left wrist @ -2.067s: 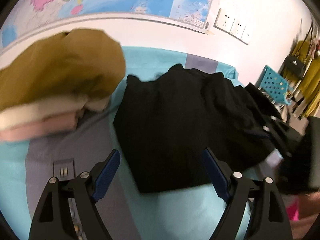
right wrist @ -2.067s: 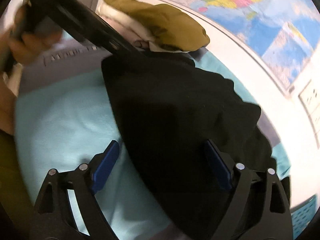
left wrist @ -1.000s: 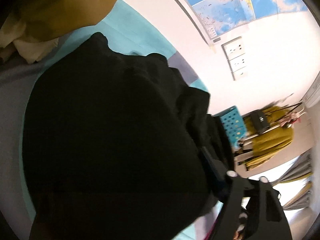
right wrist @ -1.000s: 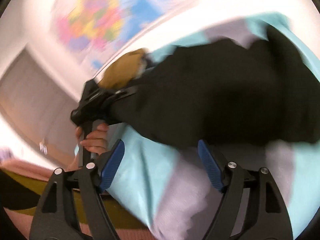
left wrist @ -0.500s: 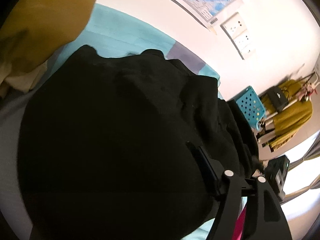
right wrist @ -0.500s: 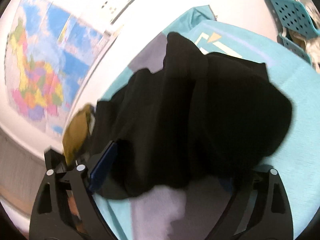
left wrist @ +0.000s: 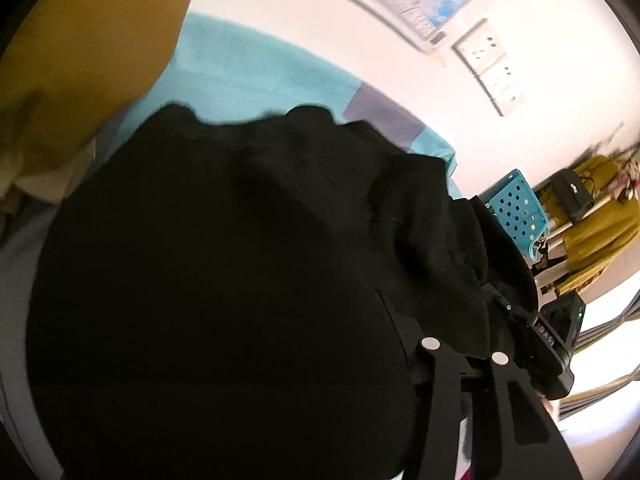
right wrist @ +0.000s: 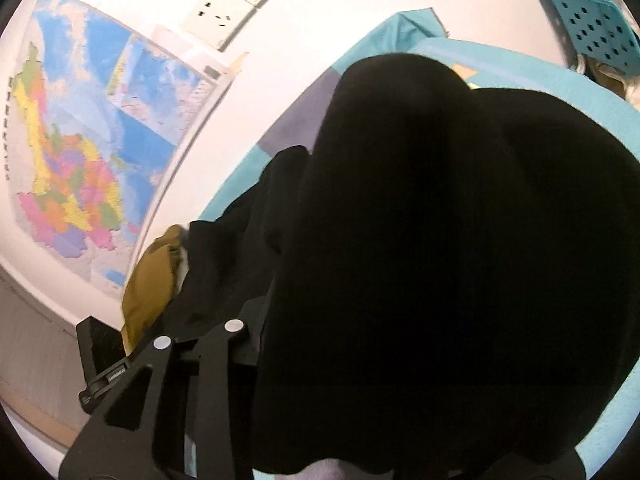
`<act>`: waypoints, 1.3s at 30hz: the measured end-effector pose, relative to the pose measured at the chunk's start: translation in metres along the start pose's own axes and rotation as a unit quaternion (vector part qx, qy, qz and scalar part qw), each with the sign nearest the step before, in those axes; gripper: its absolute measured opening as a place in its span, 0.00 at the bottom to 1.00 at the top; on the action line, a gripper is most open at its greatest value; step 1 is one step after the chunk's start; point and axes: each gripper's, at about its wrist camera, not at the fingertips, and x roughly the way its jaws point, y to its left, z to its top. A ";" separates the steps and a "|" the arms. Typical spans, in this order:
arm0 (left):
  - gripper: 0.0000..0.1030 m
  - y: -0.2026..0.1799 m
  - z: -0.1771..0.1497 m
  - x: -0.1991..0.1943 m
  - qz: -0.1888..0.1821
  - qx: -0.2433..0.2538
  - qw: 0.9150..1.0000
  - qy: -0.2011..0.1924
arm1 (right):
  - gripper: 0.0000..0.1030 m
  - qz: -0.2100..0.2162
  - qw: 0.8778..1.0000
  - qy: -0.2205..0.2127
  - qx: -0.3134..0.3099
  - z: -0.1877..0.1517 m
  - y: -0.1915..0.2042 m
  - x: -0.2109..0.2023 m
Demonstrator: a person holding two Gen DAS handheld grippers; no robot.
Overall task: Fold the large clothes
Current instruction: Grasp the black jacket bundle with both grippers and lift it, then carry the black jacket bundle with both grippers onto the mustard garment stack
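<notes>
A large black garment point(left wrist: 220, 260) lies heaped on the teal and grey bed sheet point(left wrist: 248, 68) and fills most of both views. My left gripper point(left wrist: 320, 312) is pushed into it with its jaws closing. Only its right finger point(left wrist: 400, 320) shows; cloth covers the other. In the right wrist view the same black garment point(right wrist: 440, 240) bulges over my right gripper point(right wrist: 320, 320), whose jaws are also closing with cloth between them. Its left finger point(right wrist: 256, 316) shows and the pads are hidden. Each gripper's body appears at the other view's edge.
A pile of mustard and cream clothes point(left wrist: 80, 60) sits at the bed's left end, against the wall with the map point(right wrist: 80, 140). A teal perforated basket point(left wrist: 516, 208) and a rack of mustard clothing point(left wrist: 600, 216) stand past the bed's right end. Wall sockets point(right wrist: 224, 12) are above.
The right gripper swung from the bed's front edge round to the garment's right end and pushed in until cloth covered one finger. The left gripper stayed in the cloth and rolled slightly.
</notes>
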 end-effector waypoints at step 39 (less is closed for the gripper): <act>0.33 0.064 0.206 -0.360 0.138 0.088 0.936 -0.311 | 0.20 0.331 0.905 -0.047 -0.265 0.079 0.443 0.097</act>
